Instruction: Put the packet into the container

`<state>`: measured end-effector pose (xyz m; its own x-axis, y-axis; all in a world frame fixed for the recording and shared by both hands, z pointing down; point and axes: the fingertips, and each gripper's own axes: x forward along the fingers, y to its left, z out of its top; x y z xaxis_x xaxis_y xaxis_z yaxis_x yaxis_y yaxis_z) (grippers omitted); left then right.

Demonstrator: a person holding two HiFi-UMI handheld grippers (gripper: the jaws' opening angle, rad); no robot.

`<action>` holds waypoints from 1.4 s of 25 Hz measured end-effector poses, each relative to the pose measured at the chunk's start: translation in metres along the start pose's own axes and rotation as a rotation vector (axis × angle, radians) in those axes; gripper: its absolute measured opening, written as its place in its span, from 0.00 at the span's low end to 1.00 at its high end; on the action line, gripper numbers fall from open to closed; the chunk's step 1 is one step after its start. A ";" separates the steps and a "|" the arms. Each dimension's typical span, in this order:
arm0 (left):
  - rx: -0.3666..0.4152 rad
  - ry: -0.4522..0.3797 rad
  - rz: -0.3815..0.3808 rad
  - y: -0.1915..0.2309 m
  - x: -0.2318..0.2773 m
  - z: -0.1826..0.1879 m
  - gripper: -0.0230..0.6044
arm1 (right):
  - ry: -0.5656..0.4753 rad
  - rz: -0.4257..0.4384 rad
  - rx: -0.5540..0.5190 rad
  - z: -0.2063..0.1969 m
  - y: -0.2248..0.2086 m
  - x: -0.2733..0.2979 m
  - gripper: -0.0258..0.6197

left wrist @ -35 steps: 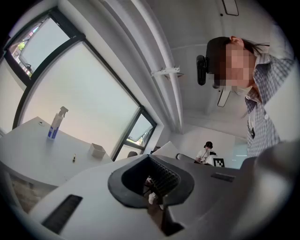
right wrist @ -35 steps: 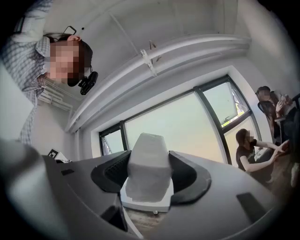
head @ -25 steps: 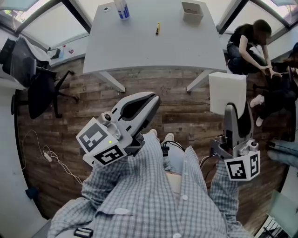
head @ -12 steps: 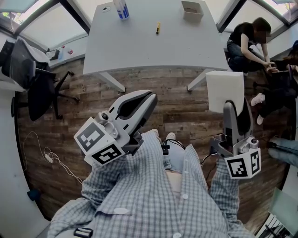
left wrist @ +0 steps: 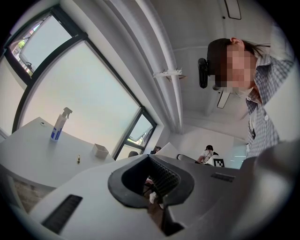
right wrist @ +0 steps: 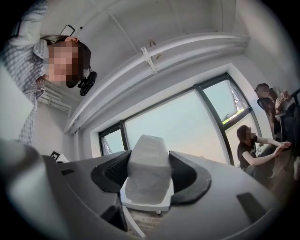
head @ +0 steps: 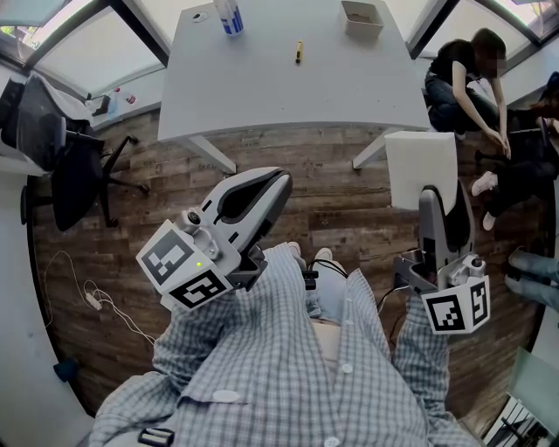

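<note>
- white soft rectangular packet (head: 422, 166): plain white
- wide flat surface (head: 288, 96): pale grey
- small square container (head: 362, 17): beige-grey
- wooden plank floor (head: 341, 201): brown, with grain
- person's cotton shirt (head: 279, 367): grey-and-white check
- left hand-held gripper (head: 279, 183) and right hand-held gripper (head: 441, 199): light grey, with black pads and black-and-white square markers

Person: blue-and-white checked button shirt (head: 288, 367), long sleeves. 2 handheld units, left gripper (head: 278, 182) and right gripper (head: 435, 199): pale grey shells, black ribbed pads (right wrist: 117, 171), 1 black-and-white marker cube (head: 185, 266) each; left has 1 green light (head: 203, 264).
</note>
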<state>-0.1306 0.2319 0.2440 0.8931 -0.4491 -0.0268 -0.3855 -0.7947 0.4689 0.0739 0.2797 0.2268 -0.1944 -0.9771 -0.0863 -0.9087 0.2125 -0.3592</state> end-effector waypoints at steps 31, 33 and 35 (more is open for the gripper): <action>0.007 -0.007 0.007 0.023 -0.008 0.008 0.05 | 0.003 -0.013 -0.018 -0.012 0.003 0.024 0.43; 0.004 -0.010 0.012 0.026 -0.001 0.009 0.05 | 0.008 -0.006 -0.020 -0.010 -0.003 0.031 0.43; 0.004 -0.009 0.014 0.029 0.008 0.009 0.05 | 0.011 -0.001 -0.024 -0.010 -0.009 0.038 0.43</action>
<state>-0.1370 0.2019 0.2492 0.8857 -0.4634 -0.0284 -0.3986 -0.7903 0.4653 0.0715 0.2403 0.2358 -0.1974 -0.9774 -0.0752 -0.9174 0.2112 -0.3372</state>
